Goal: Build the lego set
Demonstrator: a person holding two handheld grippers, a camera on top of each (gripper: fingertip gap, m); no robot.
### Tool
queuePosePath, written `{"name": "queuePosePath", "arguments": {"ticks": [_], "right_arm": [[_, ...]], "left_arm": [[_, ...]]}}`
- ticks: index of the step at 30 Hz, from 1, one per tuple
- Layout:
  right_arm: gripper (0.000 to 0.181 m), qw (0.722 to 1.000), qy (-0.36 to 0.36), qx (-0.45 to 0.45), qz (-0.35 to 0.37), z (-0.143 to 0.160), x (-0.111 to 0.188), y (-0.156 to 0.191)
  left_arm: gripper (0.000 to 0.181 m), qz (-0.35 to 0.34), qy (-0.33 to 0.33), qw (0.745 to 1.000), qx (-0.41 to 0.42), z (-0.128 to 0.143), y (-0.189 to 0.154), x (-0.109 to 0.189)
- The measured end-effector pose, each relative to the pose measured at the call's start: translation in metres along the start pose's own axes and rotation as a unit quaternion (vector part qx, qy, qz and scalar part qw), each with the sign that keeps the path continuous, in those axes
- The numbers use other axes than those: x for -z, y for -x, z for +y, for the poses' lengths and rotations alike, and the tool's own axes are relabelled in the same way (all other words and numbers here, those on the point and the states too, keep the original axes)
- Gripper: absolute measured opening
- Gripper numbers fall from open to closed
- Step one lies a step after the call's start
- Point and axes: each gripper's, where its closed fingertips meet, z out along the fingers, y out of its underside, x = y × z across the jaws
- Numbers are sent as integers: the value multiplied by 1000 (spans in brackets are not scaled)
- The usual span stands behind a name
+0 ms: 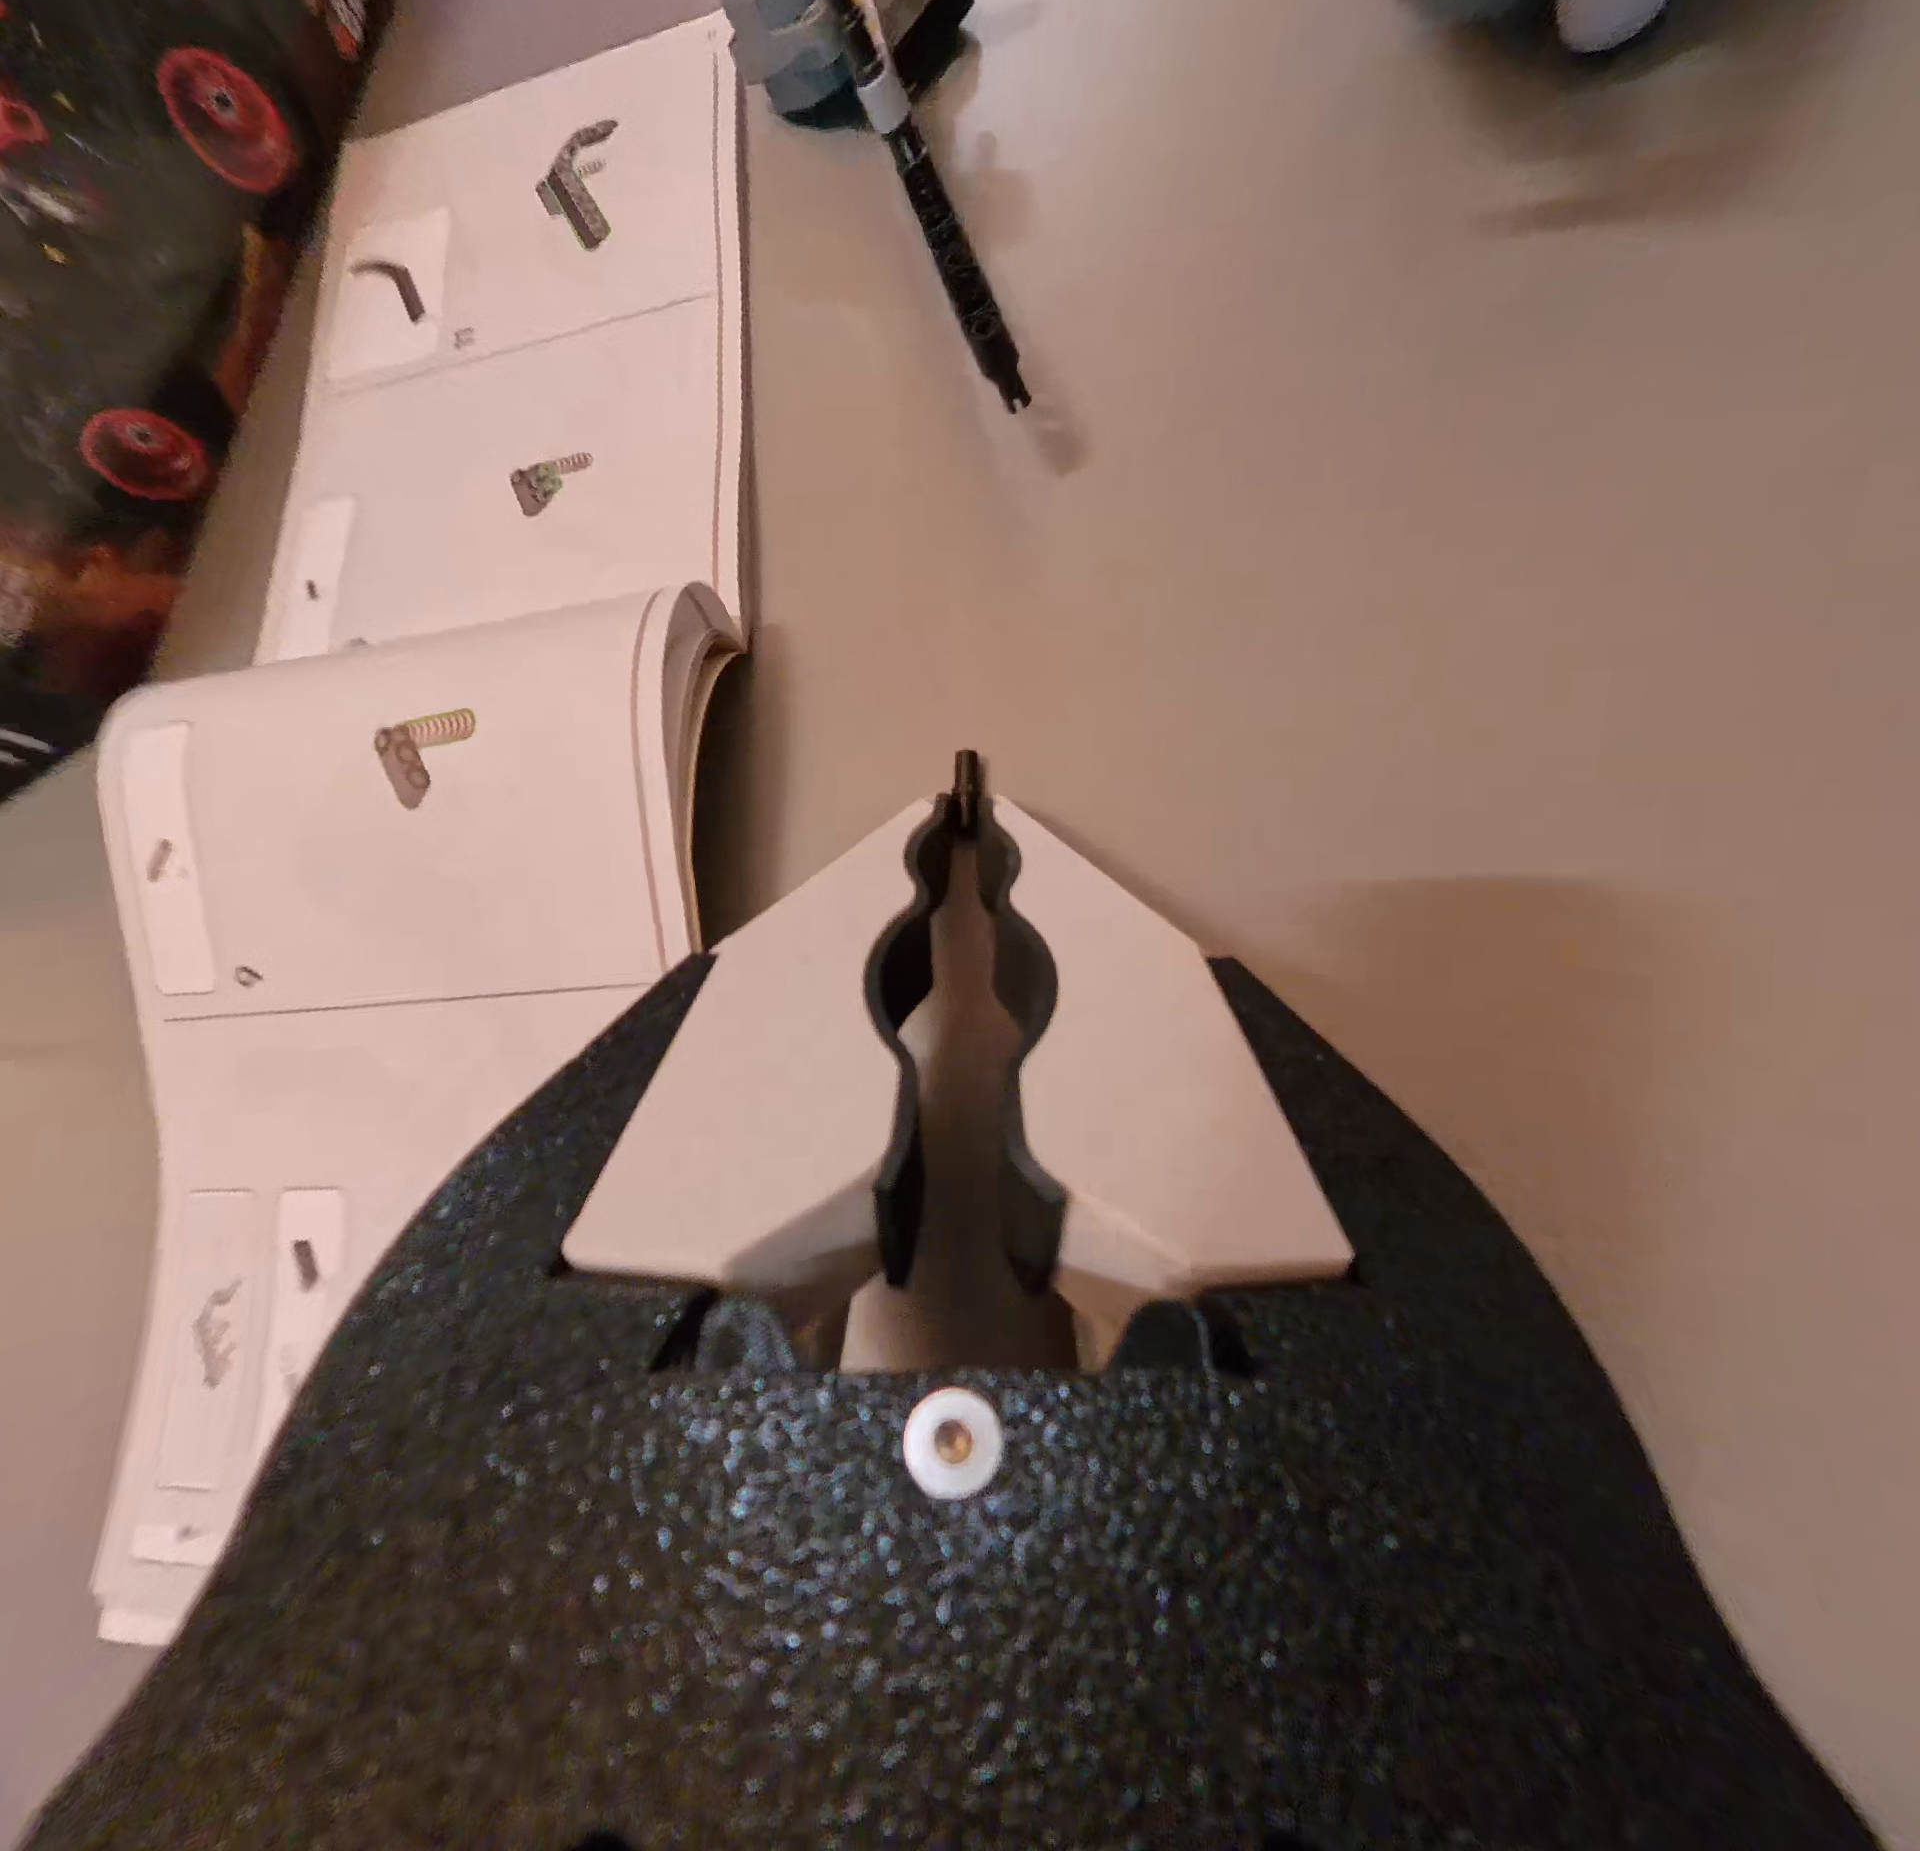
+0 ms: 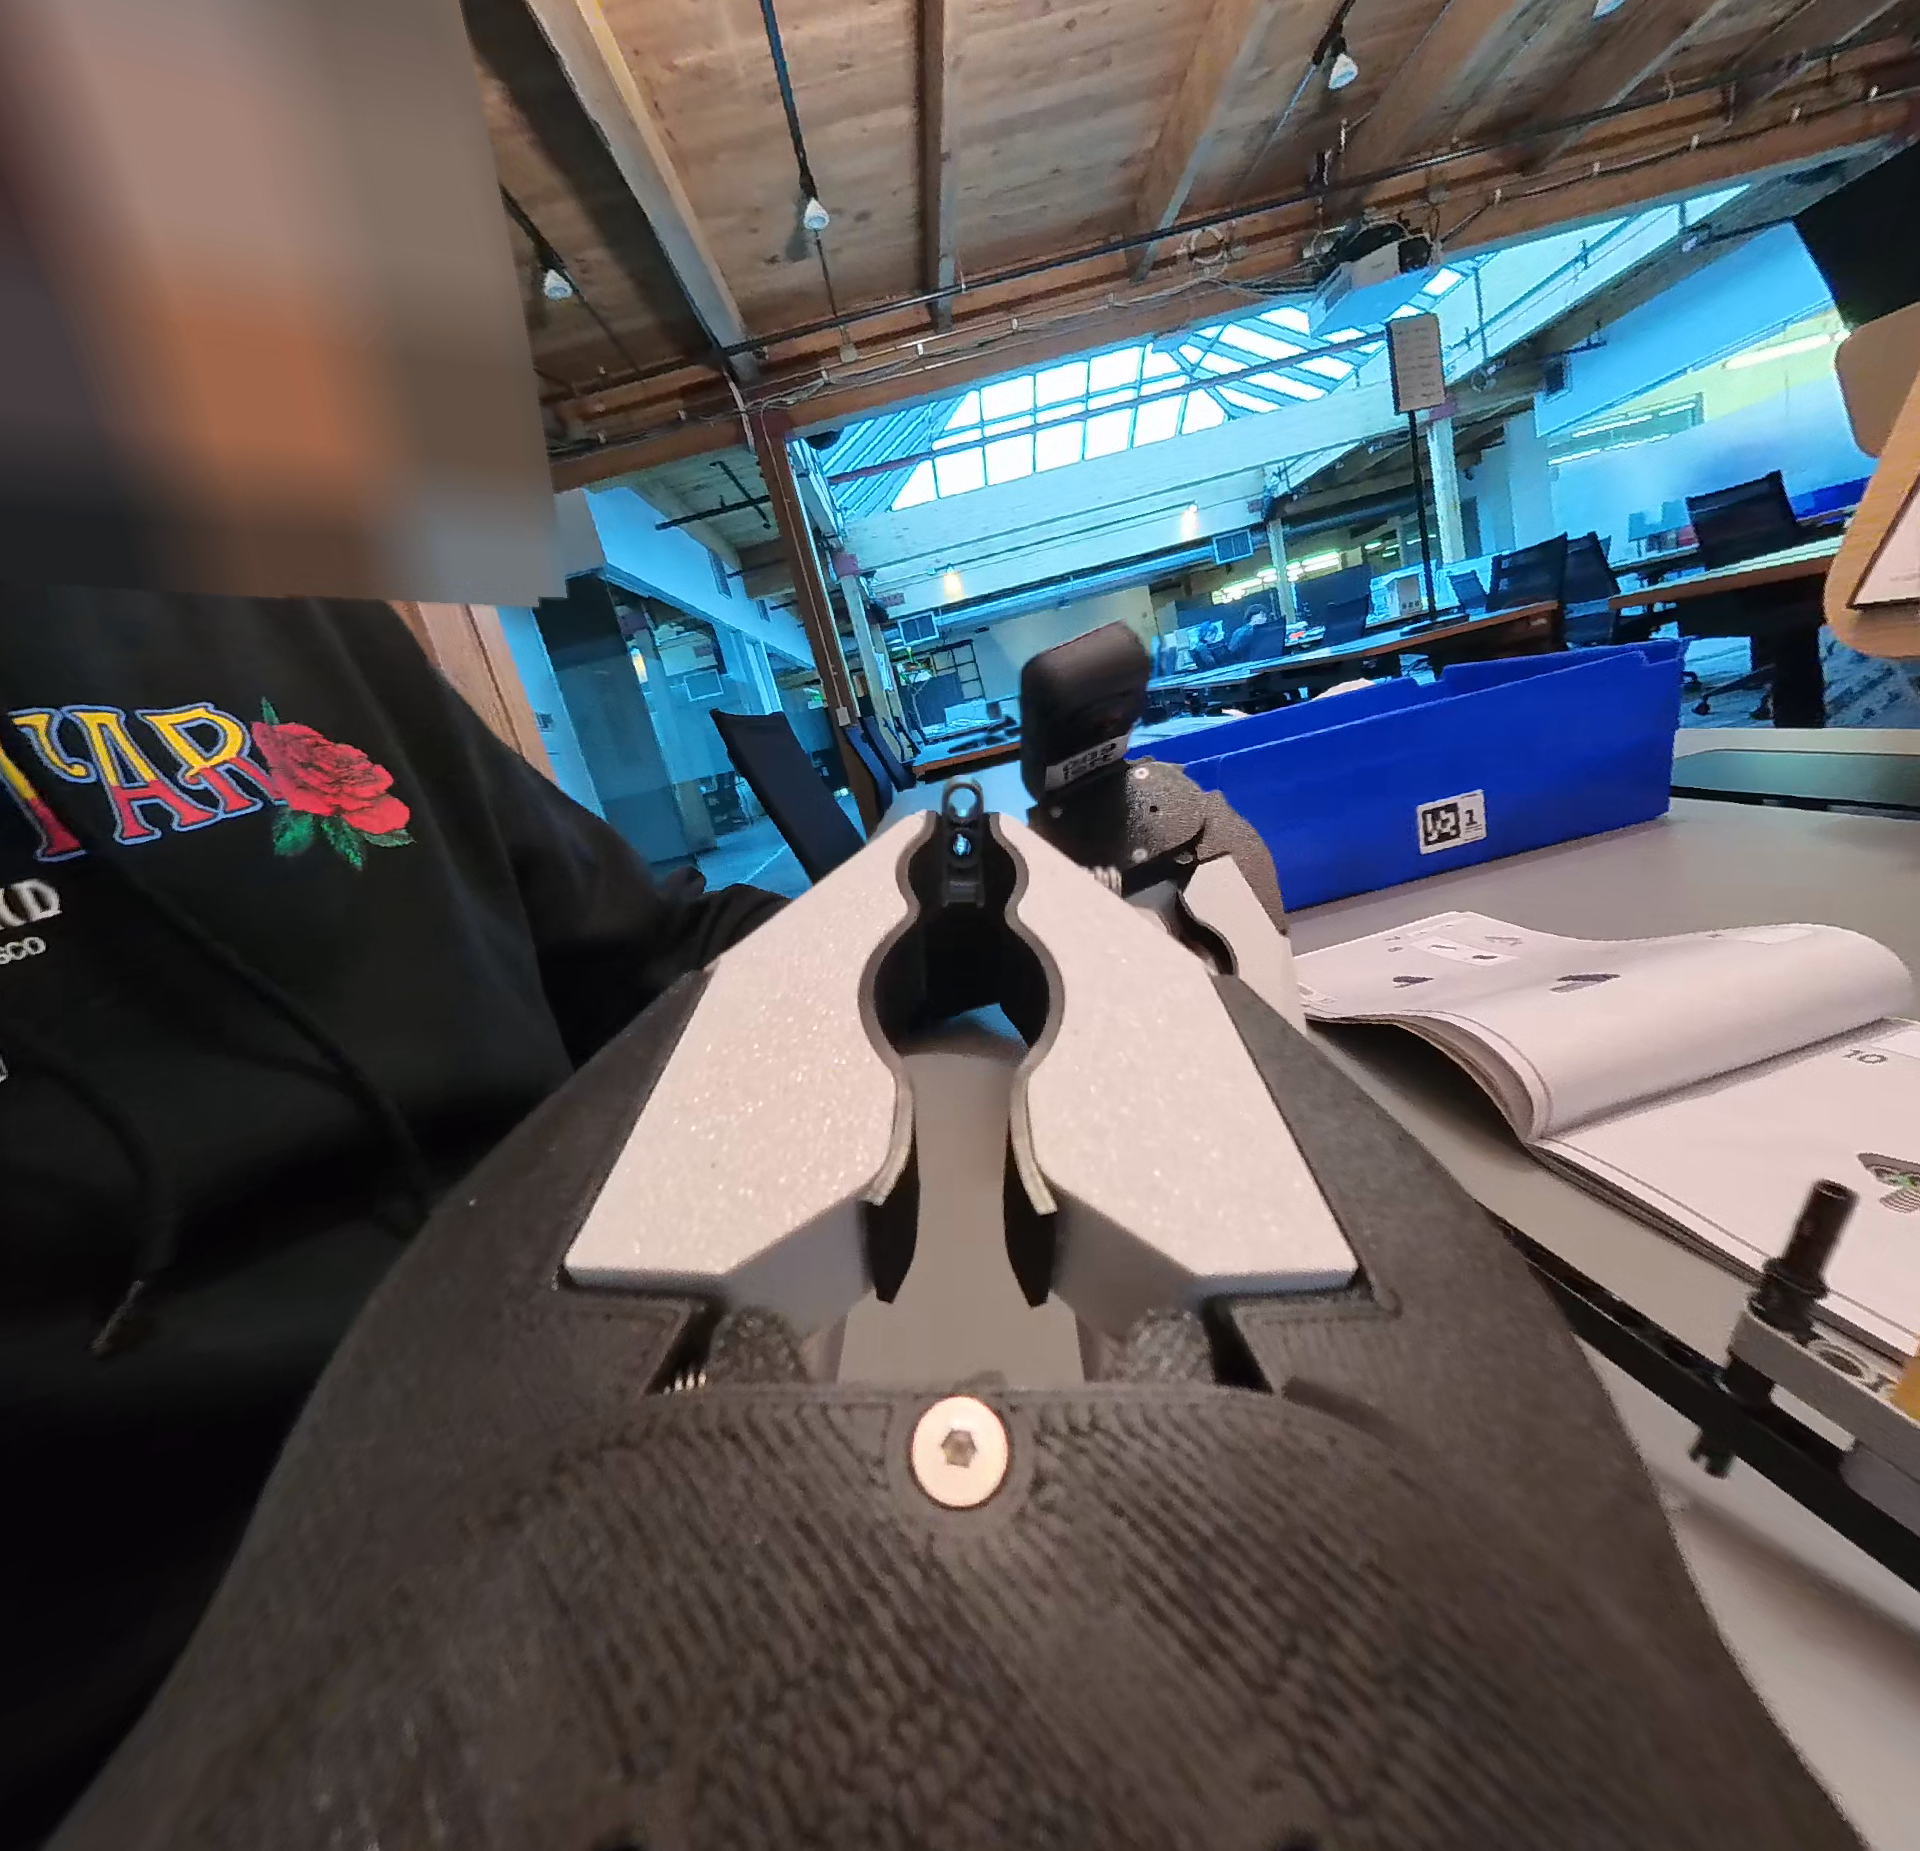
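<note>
My left gripper [image 1: 966, 812] is shut on a small black pin [image 1: 966, 778] that sticks out past its tips, above the bare grey table. A partly built lego assembly [image 1: 831, 14] sits at the top of the left wrist view, with a long black beam [image 1: 951, 243] reaching toward me. My right gripper [image 2: 961, 827] is raised off the table and shut on a small black piece with a hole [image 2: 961, 851]. The assembly's grey part with an upright black pin [image 2: 1792, 1271] shows at the right edge of the right wrist view.
An open instruction booklet [image 1: 520, 430] lies on the left, also in the right wrist view [image 2: 1621, 1032]. The dark lego box [image 1: 135, 243] lies beyond it. A blue bin [image 2: 1455, 752] stands on the table. A person in a black hoodie [image 2: 260, 970] sits close on the left. About 20 cm separates my left fingertips from my right.
</note>
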Motion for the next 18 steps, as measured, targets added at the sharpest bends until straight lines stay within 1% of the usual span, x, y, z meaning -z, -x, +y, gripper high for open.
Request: {"name": "queuePosePath", "arguments": {"ticks": [2, 4, 5, 7, 10, 12, 14, 17, 18], "right_arm": [[4, 1000, -1, -2, 5, 1, -3, -1], [4, 1000, -4, -8, 0, 3, -7, 2], [4, 1000, -5, -12, -3, 4, -9, 3], [4, 1000, -6, -9, 0, 6, -14, 4], [5, 1000, -17, -18, -6, 7, -20, 8], [5, 999, -32, -27, -19, 4, -24, 13], [4, 997, -48, -49, -45, 2, -28, 21], [4, 996, -32, -50, -70, 9, -36, 31], [4, 995, -28, -52, -80, 11, -38, 34]], "left_arm": [[2, -35, 6, 998, -53, -4, -3, -1], [2, -100, 12, 986, -136, -16, -2, 4], [2, -143, 18, 973, -183, -25, -1, 10], [2, -229, 27, 935, -270, -49, 0, 29], [2, -295, 37, 881, -367, -88, -18, 58], [2, -325, 34, 852, -409, -113, -36, 76], [2, -337, 19, 832, -441, -135, -58, 87], [1, -363, 47, 799, -476, -146, -71, 99], [1, -369, 52, 793, -482, -148, -73, 103]]}}
